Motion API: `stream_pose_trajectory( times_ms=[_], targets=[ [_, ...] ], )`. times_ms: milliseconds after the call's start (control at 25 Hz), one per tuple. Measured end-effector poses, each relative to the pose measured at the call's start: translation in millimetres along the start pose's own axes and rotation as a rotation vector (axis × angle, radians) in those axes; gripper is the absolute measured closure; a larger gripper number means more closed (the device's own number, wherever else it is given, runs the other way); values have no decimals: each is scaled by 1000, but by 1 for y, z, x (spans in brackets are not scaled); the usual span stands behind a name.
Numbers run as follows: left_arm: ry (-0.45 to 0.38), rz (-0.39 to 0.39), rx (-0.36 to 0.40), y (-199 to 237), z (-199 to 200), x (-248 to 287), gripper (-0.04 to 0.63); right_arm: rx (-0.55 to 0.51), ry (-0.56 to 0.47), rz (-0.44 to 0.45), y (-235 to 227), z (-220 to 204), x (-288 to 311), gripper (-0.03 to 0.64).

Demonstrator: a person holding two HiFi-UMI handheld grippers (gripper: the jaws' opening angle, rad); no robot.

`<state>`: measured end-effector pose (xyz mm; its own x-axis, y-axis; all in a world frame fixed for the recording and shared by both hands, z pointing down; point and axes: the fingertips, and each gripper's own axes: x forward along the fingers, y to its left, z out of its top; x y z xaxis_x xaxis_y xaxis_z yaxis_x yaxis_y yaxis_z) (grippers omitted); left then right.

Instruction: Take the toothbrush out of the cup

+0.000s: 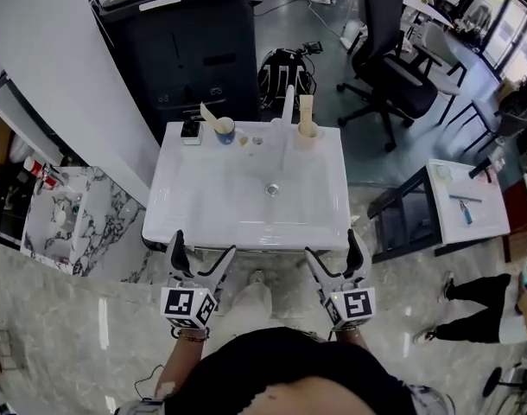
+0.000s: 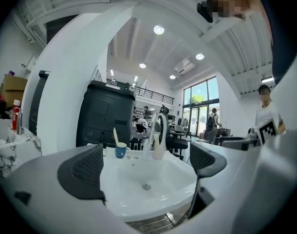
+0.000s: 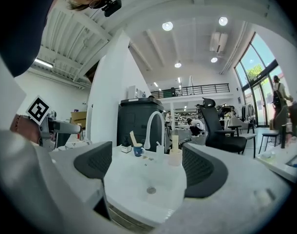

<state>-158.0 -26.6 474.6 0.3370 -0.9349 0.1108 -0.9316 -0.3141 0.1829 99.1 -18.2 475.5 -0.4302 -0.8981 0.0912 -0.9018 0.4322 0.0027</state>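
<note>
- The left gripper is held low at the near rim of the white washbasin. Its fingers are spread wide, with nothing gripped between them.
- A blue cup is seen on the basin's far left ledge, well apart from both grippers. The pale toothbrush is stood inside it, leaning left.
- The white faucet is set at the back centre, with a pale cup just beside it on the right.
- The right gripper is held level with the left one, its fingers likewise parted and nothing caught between them.
</note>
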Motion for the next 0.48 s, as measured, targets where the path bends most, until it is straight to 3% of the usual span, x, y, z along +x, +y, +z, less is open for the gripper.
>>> stream_pose_trajectory(
  times_ms=[240, 480],
  targets=[
    [9, 9, 20, 36, 14, 58, 66, 1, -21, -32, -21, 12, 59, 170],
    [26, -31, 51, 57, 17, 107, 66, -26, -5, -85, -41, 6, 99, 170]
  ],
)
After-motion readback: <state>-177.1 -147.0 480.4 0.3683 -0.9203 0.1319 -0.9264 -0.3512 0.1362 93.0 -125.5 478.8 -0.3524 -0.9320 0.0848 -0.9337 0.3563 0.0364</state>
